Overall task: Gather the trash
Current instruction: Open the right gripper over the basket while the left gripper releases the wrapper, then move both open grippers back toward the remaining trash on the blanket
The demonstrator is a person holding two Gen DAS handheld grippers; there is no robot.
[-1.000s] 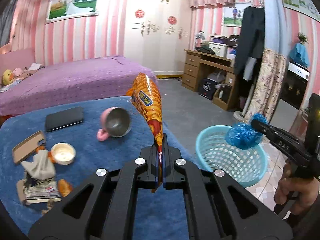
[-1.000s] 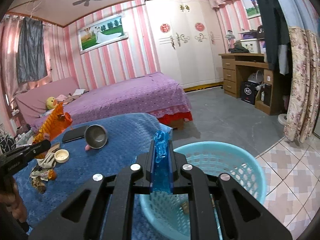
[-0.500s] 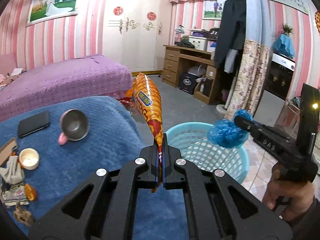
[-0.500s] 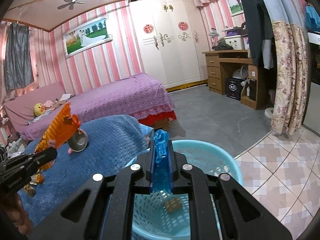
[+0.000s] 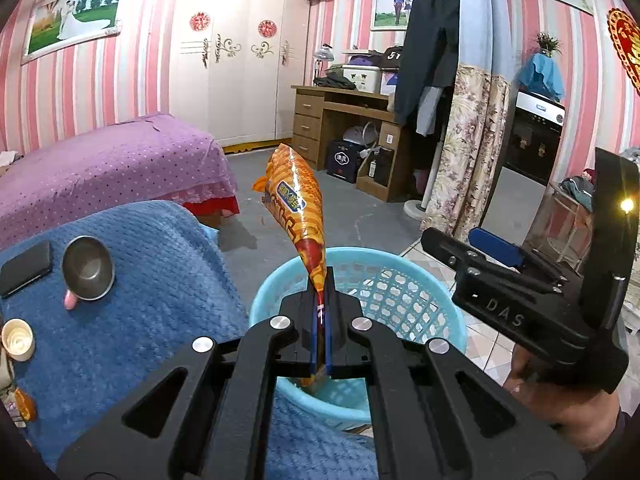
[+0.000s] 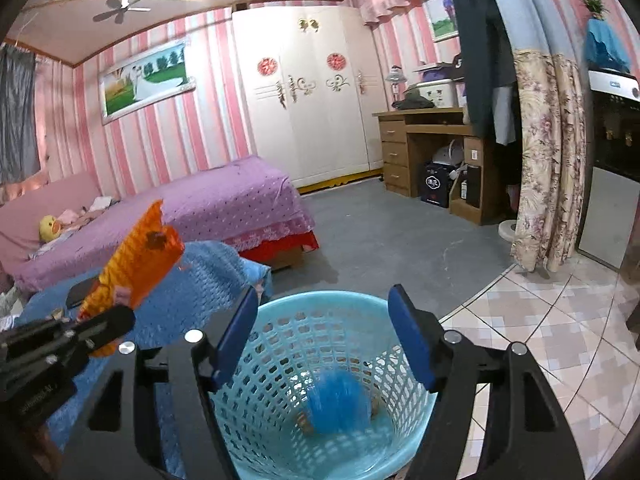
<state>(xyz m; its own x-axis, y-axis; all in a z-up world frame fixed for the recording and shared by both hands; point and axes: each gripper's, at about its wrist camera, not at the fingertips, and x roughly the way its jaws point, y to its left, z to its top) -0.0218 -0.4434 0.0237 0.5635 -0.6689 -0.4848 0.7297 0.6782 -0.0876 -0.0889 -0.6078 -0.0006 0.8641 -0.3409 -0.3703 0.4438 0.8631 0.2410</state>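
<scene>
Directly below my right tongs [image 6: 320, 332] sits the pale blue basket [image 6: 280, 420], and the crumpled blue bag [image 6: 338, 400] is already down near its bottom; those jaws have just been opening and stand wide apart with nothing between the pads. My left tongs [image 5: 320, 320] are clamped flat on the lower tip of the orange snack wrapper [image 5: 298, 208], which stands up and away from me, its long axis rising from the pads and leaning a little left. What matters for the drop, as I judge it, is that the pinched end hangs over the near part of the basket rim [image 5: 276, 280] while the wrapper's top tilts back toward the blue-covered counter [image 5: 168, 272]. So the left hand is the nearer one for this piece, and I would carry it further over the basket's mouth before letting go, lest the wrapper tip outward across the rim.
</scene>
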